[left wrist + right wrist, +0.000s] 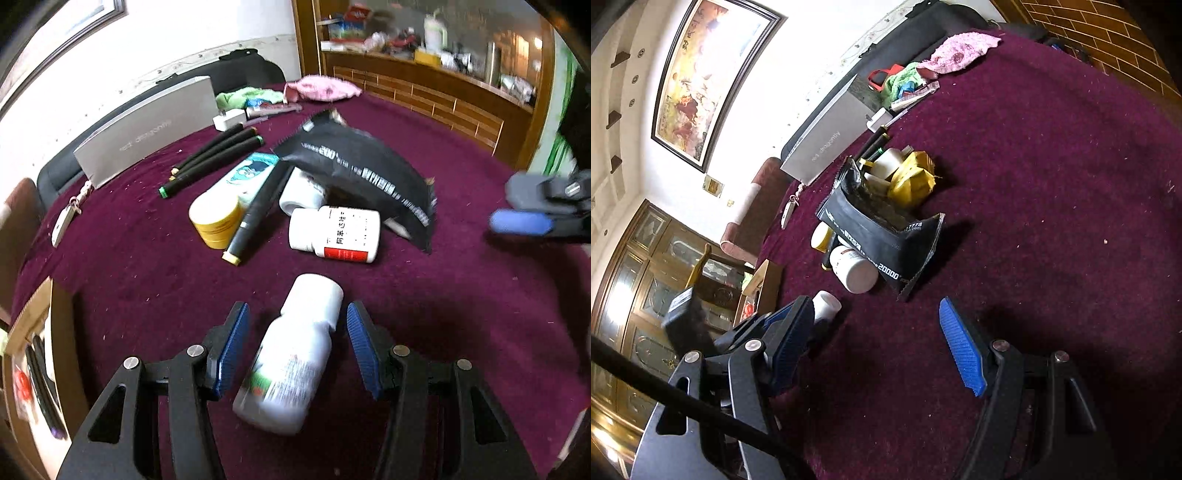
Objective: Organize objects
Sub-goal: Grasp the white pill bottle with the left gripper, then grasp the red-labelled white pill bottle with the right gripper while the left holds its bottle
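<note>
We list, left to right across the maroon table (129,280): a white key fob (63,225) near the edge; a grey box (147,133) standing on its long side at the back; three black markers (210,158) lying side by side; a yellow-lidded jar (216,218) on its side with another black marker (255,214) leaning across it; a white pill bottle with red label (334,234) lying flat; a black pouch (365,173), mouth propped open, likely the receptacle for the loose items. Nearest us, a white pill bottle with green label (291,358) lies between the jaws of the left gripper (295,347); blue pads stand apart from its sides, so we judge it bracketed, not clamped. The right gripper (871,350) hovers over bare cloth, jaws wide, nothing between them, seemingly waiting clear of the pouch.
</note>
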`<state>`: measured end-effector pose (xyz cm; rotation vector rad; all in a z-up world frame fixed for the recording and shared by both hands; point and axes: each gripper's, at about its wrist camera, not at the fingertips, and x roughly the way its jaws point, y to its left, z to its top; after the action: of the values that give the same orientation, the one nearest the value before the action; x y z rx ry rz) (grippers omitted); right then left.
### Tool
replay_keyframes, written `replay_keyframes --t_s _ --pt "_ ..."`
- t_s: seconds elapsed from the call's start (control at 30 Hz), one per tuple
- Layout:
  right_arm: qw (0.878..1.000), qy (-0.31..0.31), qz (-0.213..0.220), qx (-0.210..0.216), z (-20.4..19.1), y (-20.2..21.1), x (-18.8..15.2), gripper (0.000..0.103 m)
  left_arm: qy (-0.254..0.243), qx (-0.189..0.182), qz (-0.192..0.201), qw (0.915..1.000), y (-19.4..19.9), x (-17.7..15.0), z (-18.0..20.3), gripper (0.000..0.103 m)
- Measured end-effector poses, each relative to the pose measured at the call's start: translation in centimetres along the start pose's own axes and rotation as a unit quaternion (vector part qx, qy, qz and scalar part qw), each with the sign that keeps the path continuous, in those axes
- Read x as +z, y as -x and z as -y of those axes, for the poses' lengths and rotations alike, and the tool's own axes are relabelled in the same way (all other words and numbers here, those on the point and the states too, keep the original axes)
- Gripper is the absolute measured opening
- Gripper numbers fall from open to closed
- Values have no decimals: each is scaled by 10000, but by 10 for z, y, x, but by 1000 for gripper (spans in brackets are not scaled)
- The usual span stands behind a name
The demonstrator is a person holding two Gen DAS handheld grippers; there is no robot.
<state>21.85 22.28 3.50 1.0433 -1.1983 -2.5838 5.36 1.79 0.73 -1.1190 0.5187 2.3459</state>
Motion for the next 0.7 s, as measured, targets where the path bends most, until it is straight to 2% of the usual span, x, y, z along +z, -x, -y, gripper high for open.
replay_keyframes --t_s 0.07,0.1,0.17,0.27,0.43,0.53,0.6,0.7 --pt "10000 -59 59 -54 3 3 1 71 -30 2 6 10000 -3 2 4 46" --pt "9998 -119 111 -98 3 4 1 71 4 -33 7 10000 -2 3 4 35" --pt "9995 -161 253 -137 -2 5 1 71 165 -136 0 9998 1 2 -1 28" --pt "9994 181 261 -136 -25 -1 -4 71 535 -342 72 9980 12 -2 -13 28" --pt "9977 653 -124 110 -49 -15 -2 71 1194 -581 453 9901 58 -16 -39 25" --pt "9965 648 -369 376 -49 -19 9 71 1632 -810 692 9808 86 -31 -57 25" --pt "9955 560 -535 549 -48 -27 18 71 1745 -849 870 9771 101 -40 -64 25" --pt "9946 597 -730 430 -52 -44 24 71 1846 -890 1063 9730 118 -53 -72 25"
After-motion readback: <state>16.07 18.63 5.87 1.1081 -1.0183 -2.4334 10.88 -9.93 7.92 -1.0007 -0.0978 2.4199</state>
